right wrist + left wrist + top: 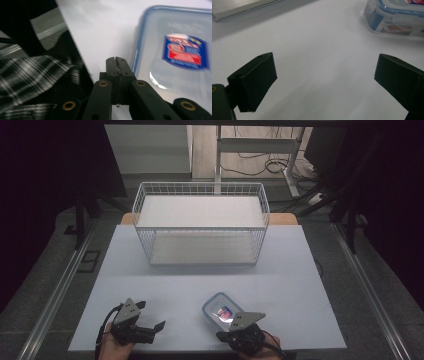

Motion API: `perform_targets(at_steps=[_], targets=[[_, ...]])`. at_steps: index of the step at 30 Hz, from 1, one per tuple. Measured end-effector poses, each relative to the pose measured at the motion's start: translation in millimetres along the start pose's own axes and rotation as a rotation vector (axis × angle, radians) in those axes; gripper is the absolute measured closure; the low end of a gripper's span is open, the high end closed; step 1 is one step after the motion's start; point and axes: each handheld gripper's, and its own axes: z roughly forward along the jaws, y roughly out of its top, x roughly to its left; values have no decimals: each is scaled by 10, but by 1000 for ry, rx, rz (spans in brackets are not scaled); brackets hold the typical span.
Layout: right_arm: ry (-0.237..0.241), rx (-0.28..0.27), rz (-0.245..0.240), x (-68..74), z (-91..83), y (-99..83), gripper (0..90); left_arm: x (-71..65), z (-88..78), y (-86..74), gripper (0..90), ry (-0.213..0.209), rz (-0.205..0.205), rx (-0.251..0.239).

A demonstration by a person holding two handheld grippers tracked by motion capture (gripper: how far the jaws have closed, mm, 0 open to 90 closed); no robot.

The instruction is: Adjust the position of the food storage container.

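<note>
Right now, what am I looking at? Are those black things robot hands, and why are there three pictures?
They are not robot hands. A person holds two black pinching tools, one in each hand. The high view looks down on a white table. The left claw is open, with nothing in it. The right claw is pinched shut and holds nothing. Each of the other two pictures comes from a small camera riding on one tool. On the table sit a white wire basket at the far side and, near the right claw, a clear plastic box with a blue-edged lid.
</note>
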Motion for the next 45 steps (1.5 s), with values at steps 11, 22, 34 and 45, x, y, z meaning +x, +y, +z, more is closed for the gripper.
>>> perform_targets(at_steps=[11,22,34,45], targets=[[-125,-5,72,-430,-220,-144,892,6,-14,9,42,-14,-22,-16],[-280,-101,199,-729,-631,-233,891,18,-2,106,96,-46,-59,-38],[-295,-58,290,-956,-349,-190,891,-31,282,289,605,-127,10,18],[-189,4,252,-889,85,34,892,-70,462,390,709,-116,51,58]])
